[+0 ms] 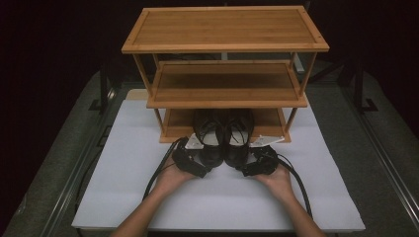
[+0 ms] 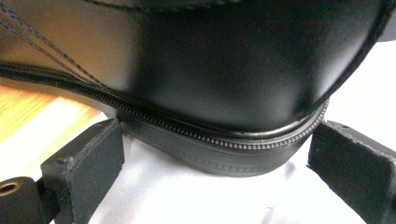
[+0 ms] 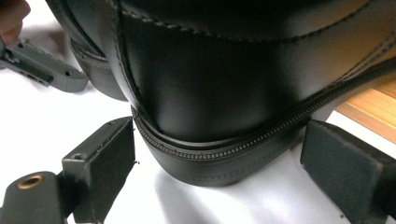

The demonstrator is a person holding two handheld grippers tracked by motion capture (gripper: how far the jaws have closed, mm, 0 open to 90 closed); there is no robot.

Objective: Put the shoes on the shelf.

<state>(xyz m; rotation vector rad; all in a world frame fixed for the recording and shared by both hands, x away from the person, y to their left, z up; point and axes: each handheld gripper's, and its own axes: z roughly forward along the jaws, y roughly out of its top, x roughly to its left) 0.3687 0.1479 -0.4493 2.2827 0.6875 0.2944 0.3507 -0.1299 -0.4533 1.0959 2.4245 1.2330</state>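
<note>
Two black leather lace-up shoes stand side by side, toes under the lowest shelf of a bamboo rack (image 1: pixel 225 29) and heels toward me. My left gripper (image 1: pixel 205 167) straddles the heel of the left shoe (image 1: pixel 209 140). In the left gripper view its jaws (image 2: pixel 217 154) stand wide, both pads against the sole edge of that heel (image 2: pixel 224 88). My right gripper (image 1: pixel 243 169) does the same on the right shoe (image 1: pixel 238 140). Its pads (image 3: pixel 105 158) touch the heel's welt (image 3: pixel 219 93) on either side.
The rack has three shelves, and the upper two are bare. It stands at the back of a white mat (image 1: pixel 222 202) on a grey table. Cables trail from both grippers toward me. The left gripper's grey body (image 3: pixel 46 70) lies close beside the right shoe.
</note>
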